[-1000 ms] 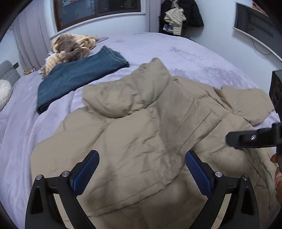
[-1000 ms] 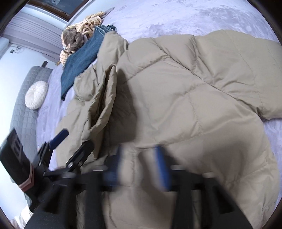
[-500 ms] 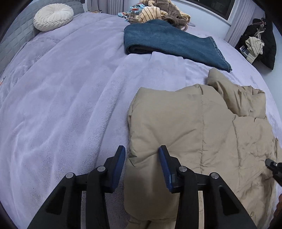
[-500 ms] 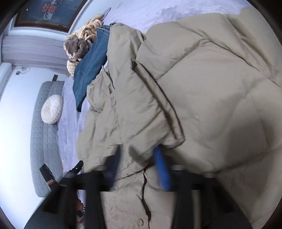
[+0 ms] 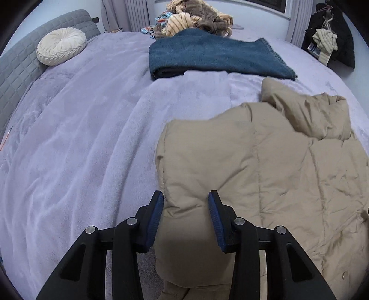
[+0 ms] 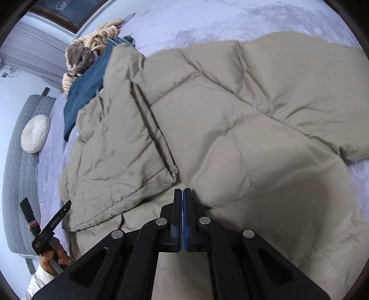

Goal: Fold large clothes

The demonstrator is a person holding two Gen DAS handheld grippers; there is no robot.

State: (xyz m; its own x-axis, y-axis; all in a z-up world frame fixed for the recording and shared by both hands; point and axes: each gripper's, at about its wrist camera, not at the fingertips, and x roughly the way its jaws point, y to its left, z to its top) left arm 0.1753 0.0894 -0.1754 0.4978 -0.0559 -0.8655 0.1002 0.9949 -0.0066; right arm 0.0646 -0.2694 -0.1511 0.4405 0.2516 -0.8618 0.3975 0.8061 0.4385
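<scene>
The left gripper [image 5: 185,207] has its jaws narrowed around a puffy corner of the beige down jacket [image 5: 265,166], the blue pads [image 5: 156,214] pressing the fabric bulge from either side; they have just eased open a touch with the padding between them. The right gripper [image 6: 183,203] is pinched fully together at the jacket's lower edge, and whether a thin layer of cloth sits between its pads cannot be told.

From the left gripper, the jacket spreads toward 2 o'clock over the lavender bedspread [image 5: 87,138]. In the right wrist view one front panel is folded over the body at 10 o'clock. Beyond it, at 12 o'clock in the left view, lie folded blue jeans [image 5: 207,55], a heap of striped and brown clothes [image 5: 196,18], and a round cream cushion [image 5: 61,48] at 10 o'clock.

As a judgement: the fold is at an early stage, with one panel turned in while sleeves, the other side and the final halving remain
</scene>
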